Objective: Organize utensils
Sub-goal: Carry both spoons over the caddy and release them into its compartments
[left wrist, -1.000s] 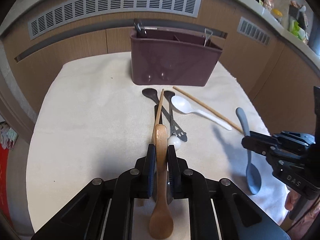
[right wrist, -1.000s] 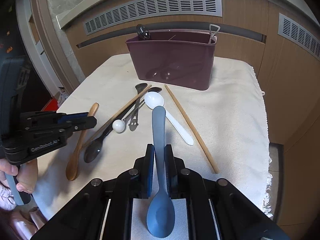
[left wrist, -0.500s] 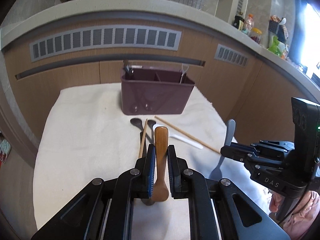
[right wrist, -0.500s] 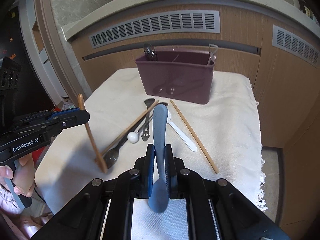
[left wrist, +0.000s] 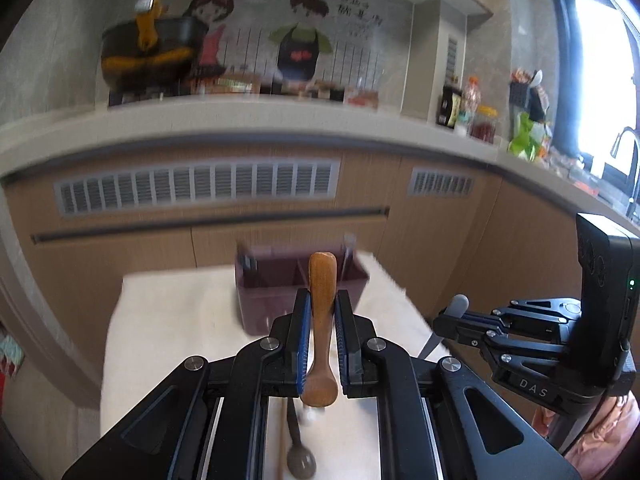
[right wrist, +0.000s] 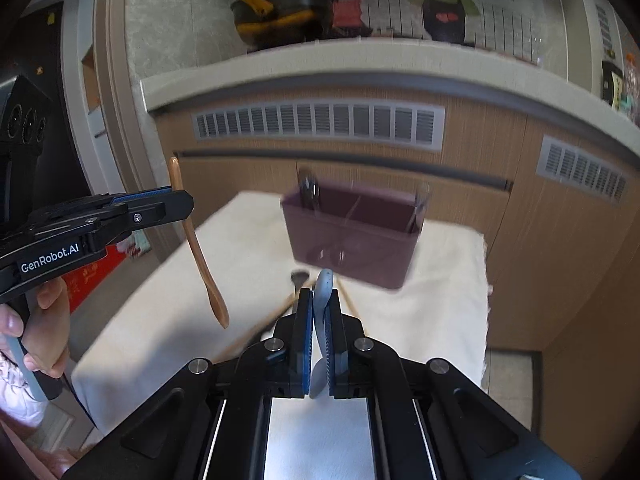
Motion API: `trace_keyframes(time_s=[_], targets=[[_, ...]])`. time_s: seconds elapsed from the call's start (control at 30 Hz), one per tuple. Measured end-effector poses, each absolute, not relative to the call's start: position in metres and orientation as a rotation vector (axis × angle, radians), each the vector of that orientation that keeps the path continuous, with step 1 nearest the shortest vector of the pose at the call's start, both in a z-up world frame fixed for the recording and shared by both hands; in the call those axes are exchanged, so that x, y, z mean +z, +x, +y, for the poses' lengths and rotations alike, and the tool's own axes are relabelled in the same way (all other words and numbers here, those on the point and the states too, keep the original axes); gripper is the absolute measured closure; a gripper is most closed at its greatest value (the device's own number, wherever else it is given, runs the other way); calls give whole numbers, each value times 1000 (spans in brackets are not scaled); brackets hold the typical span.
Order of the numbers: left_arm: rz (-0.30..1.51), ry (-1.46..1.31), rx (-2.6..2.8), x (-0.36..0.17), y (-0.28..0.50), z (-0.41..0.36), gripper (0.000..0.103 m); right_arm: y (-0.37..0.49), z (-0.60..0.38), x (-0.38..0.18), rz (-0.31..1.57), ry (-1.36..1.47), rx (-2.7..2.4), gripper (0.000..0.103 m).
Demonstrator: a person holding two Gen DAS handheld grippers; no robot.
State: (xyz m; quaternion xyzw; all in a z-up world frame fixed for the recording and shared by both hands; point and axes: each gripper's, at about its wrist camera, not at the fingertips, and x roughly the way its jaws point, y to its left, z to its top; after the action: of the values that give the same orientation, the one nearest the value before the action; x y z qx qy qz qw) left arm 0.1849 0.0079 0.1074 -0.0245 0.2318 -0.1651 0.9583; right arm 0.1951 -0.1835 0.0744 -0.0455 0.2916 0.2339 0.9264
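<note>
Hand-held gripper (left wrist: pixel 322 308) grips wooden spoon (left wrist: pixel 320 320) before caddy (left wrist: pixel 272 300) holding utensils.

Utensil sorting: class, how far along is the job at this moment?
Done: two utensils stand in the maroon caddy. In hand: the left gripper clamps the wooden spoon; the right gripper clamps the blue spoon. Left: chopsticks and a dark spoon on the cloth.

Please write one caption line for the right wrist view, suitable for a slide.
Right gripper clamps a grey-blue spoon above the cloth-covered table, facing the maroon caddy; left gripper holds a wooden spoon.
</note>
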Motion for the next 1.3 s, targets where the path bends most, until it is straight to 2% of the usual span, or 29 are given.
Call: trace_keyframes(time_s=[0.3,0.53,0.73,0.93,1.13,1.3], targets=[[260,-40,-325,204,226,19,91,229,-179,189,357,-141,409,98],[240,-27,-319,215,276,15,91,273,-175,210,310,-146,376,98],[340,-64,-327,177,330,13,91,318,-167,173,400,-146,387,98],[480,-71,-337,114,373,7,91,355,-161,117,527,-138,399,98],[615,-66,-342,49,393,-5,91,384,-156,51,684,-111,432,98],[694,-59,-339,17,400,-10,91,395,-157,14,763,-92,435,98]])
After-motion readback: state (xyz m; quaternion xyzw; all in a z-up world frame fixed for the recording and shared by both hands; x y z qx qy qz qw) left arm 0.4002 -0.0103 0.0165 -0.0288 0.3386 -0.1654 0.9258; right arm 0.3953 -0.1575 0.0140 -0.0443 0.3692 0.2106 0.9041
